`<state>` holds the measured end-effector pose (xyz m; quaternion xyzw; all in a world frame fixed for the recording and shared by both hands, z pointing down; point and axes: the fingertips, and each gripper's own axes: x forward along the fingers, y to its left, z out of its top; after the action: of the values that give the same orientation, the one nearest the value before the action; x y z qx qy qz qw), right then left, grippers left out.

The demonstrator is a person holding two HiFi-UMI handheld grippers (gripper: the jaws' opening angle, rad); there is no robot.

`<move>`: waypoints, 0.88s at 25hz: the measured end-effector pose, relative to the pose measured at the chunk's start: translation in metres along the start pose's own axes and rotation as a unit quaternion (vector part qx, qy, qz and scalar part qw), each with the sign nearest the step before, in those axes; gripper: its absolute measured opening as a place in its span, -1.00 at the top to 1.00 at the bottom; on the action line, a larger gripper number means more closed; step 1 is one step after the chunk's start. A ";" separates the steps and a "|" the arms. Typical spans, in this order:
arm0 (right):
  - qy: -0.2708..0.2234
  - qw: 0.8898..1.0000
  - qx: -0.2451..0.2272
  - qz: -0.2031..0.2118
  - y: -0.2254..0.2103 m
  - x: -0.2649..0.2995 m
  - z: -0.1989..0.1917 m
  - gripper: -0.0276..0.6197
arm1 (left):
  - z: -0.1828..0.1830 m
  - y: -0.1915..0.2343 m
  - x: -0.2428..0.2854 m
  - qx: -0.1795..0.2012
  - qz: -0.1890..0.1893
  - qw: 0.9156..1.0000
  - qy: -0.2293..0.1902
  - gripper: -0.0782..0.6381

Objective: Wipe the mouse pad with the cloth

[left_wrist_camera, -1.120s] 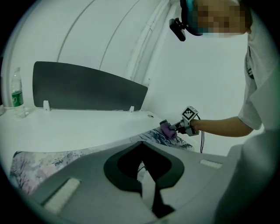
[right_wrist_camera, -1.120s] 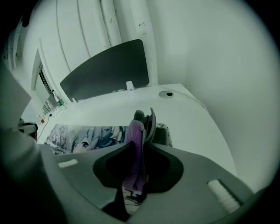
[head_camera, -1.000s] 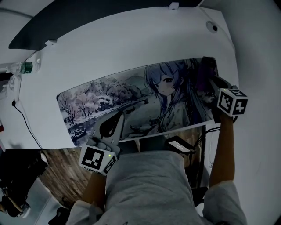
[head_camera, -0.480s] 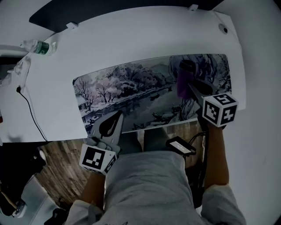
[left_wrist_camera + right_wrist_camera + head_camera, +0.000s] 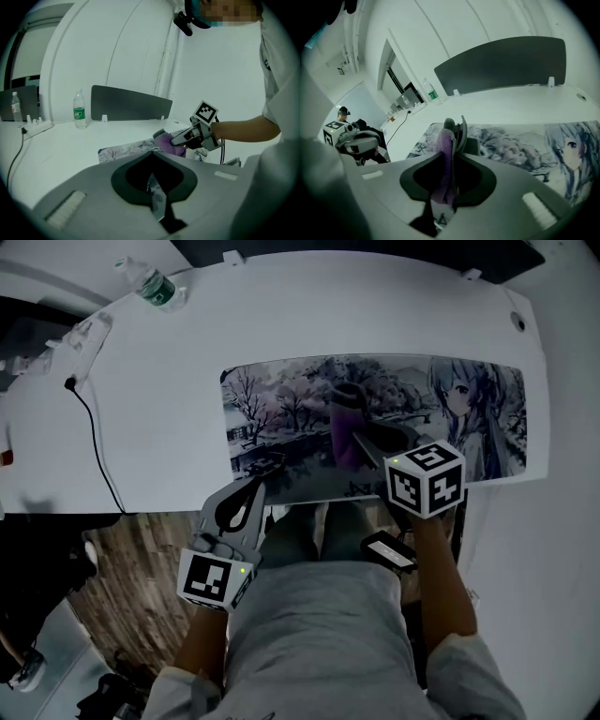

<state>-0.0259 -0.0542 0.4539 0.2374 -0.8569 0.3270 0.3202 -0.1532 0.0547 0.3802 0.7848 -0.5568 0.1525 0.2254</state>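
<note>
A long mouse pad (image 5: 469,418) printed with a snowy landscape and an anime girl lies on the white desk (image 5: 169,399). My right gripper (image 5: 361,442) is shut on a purple cloth (image 5: 344,430) and presses it on the pad's middle; in the right gripper view the cloth (image 5: 443,145) stands between the jaws. My left gripper (image 5: 255,491) sits at the pad's near-left edge, jaws together, a sliver of the printed pad (image 5: 157,199) between them. The left gripper view shows my right gripper (image 5: 185,138) with the cloth (image 5: 165,142) on the pad.
A water bottle (image 5: 155,287) stands at the desk's far left, with a black cable (image 5: 94,437) trailing toward the near edge. A dark divider panel (image 5: 501,63) runs along the desk's back. Below the desk edge are wood floor (image 5: 131,587) and a small dark device (image 5: 389,552).
My right gripper has slid the cloth leftward along the pad, from the girl's figure at the right end to the middle. The left gripper has stayed at the pad's near edge.
</note>
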 end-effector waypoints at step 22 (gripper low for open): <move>0.069 0.995 -0.074 0.008 0.148 0.159 -0.018 0.67 | -0.041 0.110 -0.092 -0.070 0.068 0.995 -0.032 0.73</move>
<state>-0.2186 0.0268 0.5157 0.1830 -0.8561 0.2813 0.3929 -0.2872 0.1192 0.3900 0.7320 -0.6250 0.1031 0.2510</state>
